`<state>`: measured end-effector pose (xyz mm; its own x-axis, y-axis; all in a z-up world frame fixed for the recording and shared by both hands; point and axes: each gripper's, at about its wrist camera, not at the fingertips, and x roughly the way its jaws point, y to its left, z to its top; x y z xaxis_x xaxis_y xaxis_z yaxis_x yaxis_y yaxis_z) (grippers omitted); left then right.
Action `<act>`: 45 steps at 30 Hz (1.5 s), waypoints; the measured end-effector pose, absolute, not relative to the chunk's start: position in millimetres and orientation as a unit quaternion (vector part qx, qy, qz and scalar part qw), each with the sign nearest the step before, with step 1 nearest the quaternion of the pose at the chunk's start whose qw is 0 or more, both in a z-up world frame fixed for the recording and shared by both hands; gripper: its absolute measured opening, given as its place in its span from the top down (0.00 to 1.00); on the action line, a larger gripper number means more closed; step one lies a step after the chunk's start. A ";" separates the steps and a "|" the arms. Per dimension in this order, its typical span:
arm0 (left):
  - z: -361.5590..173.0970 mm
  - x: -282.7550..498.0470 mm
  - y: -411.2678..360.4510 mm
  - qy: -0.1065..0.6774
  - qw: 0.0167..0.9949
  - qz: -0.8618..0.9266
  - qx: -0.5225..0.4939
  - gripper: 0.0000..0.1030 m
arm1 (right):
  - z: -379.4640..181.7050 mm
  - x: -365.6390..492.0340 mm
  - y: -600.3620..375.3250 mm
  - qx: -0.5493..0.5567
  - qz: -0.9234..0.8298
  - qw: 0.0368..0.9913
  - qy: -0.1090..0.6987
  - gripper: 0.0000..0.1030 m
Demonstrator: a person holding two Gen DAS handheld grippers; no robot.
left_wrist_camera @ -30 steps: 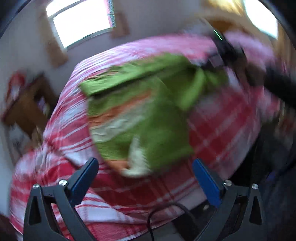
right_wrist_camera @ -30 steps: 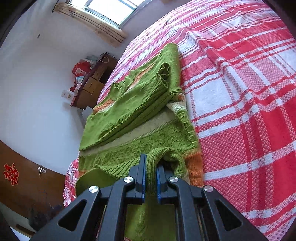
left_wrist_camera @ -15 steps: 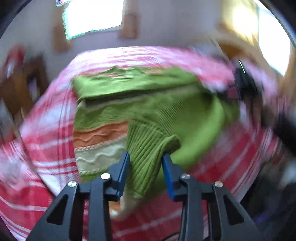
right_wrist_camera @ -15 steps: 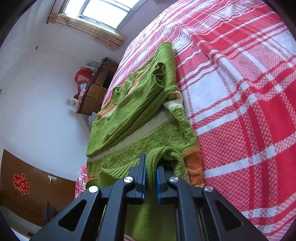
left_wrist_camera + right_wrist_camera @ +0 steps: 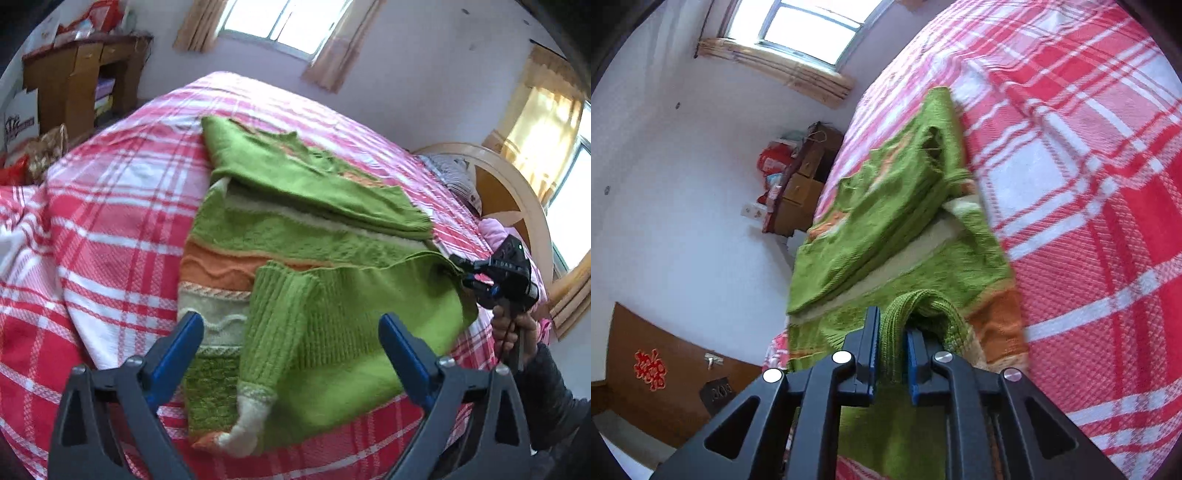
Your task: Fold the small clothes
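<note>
the sweater lies spread on the plaid bed, straight ahead of the left tongs and running away from them toward the far edge. its far sleeve is already folded across the upper body. the near sleeve now rests flat on the body, right between the left tongs' blue fingers and touching neither, its white cuff hanging toward the bed's near edge.

half a second ago those left tongs were closed tight around this ribbed sleeve; now they stand wide open and empty, pulled back a little, so the sleeve has just been laid down and let go. a second ago they were open too, short of the cloth, so the whole grab, carry and drop of the sleeve fits inside this last second.

the right tongs have not changed: they stay pinched nearly closed on a fold of green knit at the sweater's side, with only the thickness of the cloth between the pads. seen from the left view, they sit off to the right, at the edge of the lifted green panel.

that likely means both sleeves are in, and the body fold is next. the right side appears mid-fold, so the left tongs probably need a fresh hold on the hem near them.
</note>
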<state>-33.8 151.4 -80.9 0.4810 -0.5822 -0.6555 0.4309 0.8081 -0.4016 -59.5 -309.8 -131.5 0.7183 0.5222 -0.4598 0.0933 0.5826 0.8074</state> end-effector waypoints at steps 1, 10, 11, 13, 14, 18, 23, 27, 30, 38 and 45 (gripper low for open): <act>-80.9 -30.2 149.2 0.414 0.857 -0.296 -0.082 0.05 | -128.5 -60.4 -310.8 0.444 0.139 0.815 0.346 0.82; -99.4 -14.8 141.1 0.440 0.855 -0.272 -0.040 0.73 | -97.4 -101.2 -337.7 0.471 0.170 0.820 0.277 0.44; -99.0 -10.5 150.0 0.442 0.851 -0.273 -0.074 0.74 | -94.1 -105.9 -337.8 0.467 0.162 0.827 0.268 0.44; -102.3 0.0 168.5 0.448 0.842 -0.264 -0.142 0.75 | -85.7 -118.4 -341.9 0.431 0.125 0.855 0.261 0.44; -104.8 3.1 172.6 0.454 0.836 -0.265 -0.159 0.76 | -82.9 -120.3 -339.6 0.405 0.110 0.867 0.269 0.44; -101.1 -5.0 161.9 0.450 0.845 -0.263 -0.118 0.69 | -79.9 -108.9 -307.3 0.273 0.085 0.903 0.321 0.44; -92.6 -14.4 148.6 0.437 0.855 -0.269 -0.076 0.28 | -88.3 -78.1 -263.8 0.132 0.068 0.924 0.351 0.44; -97.8 -9.1 141.4 0.435 0.858 -0.268 -0.056 0.60 | -101.5 -51.0 -240.0 0.051 0.063 0.924 0.373 0.44; -102.7 -9.7 139.3 0.435 0.861 -0.261 -0.040 0.75 | -118.4 -37.0 -230.0 0.010 0.055 0.917 0.394 0.45; -93.2 -12.7 157.4 0.421 0.868 -0.244 -0.102 0.95 | -100.5 -65.1 -225.0 0.010 0.045 0.929 0.368 0.92; -48.1 -4.1 153.8 0.365 0.891 -0.238 -0.122 0.95 | -41.0 -99.7 -221.8 0.028 0.028 0.958 0.282 0.95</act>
<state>-4.1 153.8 -48.1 0.6195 -0.5146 -0.5928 0.3358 0.8563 -0.3925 -99.7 -221.8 -41.0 0.8390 0.0693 -0.5397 -0.0377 0.9969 0.0694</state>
